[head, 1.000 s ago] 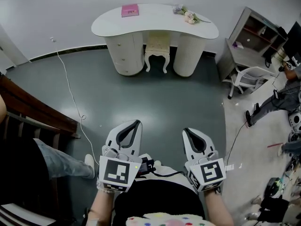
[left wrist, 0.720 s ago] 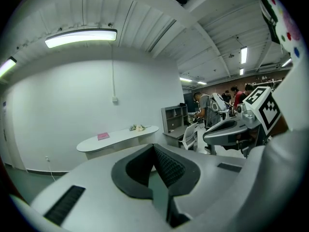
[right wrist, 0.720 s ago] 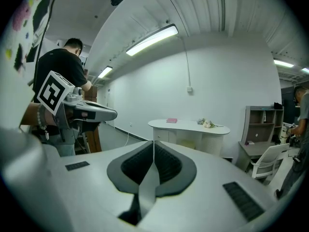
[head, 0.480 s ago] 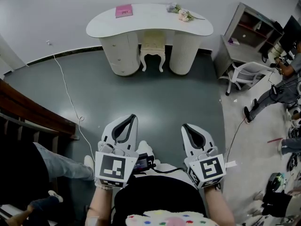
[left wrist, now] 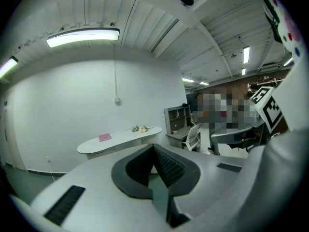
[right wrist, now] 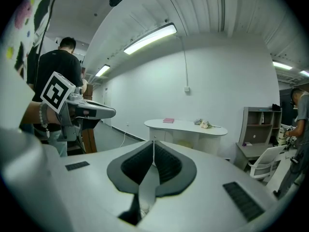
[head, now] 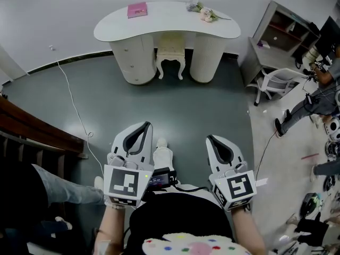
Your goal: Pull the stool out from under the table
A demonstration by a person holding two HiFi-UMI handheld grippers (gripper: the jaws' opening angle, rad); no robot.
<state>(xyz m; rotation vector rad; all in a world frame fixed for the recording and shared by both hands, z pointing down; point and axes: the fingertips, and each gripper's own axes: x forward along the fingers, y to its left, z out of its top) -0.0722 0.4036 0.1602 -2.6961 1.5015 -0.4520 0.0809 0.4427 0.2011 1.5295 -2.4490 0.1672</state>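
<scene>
A cream stool (head: 170, 54) with curved legs stands tucked in the gap under the white kidney-shaped table (head: 164, 21) against the far wall. Both grippers are held low in front of my body, far from the stool across the grey floor. My left gripper (head: 145, 125) is shut with nothing in it, its ribbed pads meeting (left wrist: 153, 147). My right gripper (head: 210, 138) is likewise shut and empty (right wrist: 153, 142). The table (right wrist: 186, 125) shows straight ahead beyond the right jaws and further left (left wrist: 120, 138) in the left gripper view.
A pink book (head: 137, 9) and flowers (head: 204, 14) lie on the table. A white cable (head: 74, 102) trails over the floor at left beside a wooden railing (head: 37, 126). A grey shelf unit (head: 281, 36), a white chair (head: 279, 86) and people (head: 313, 105) are at right.
The left gripper has edged forward toward the table. The view has shifted, so table and stool sit slightly further left. My shoe now shows between the grippers.
</scene>
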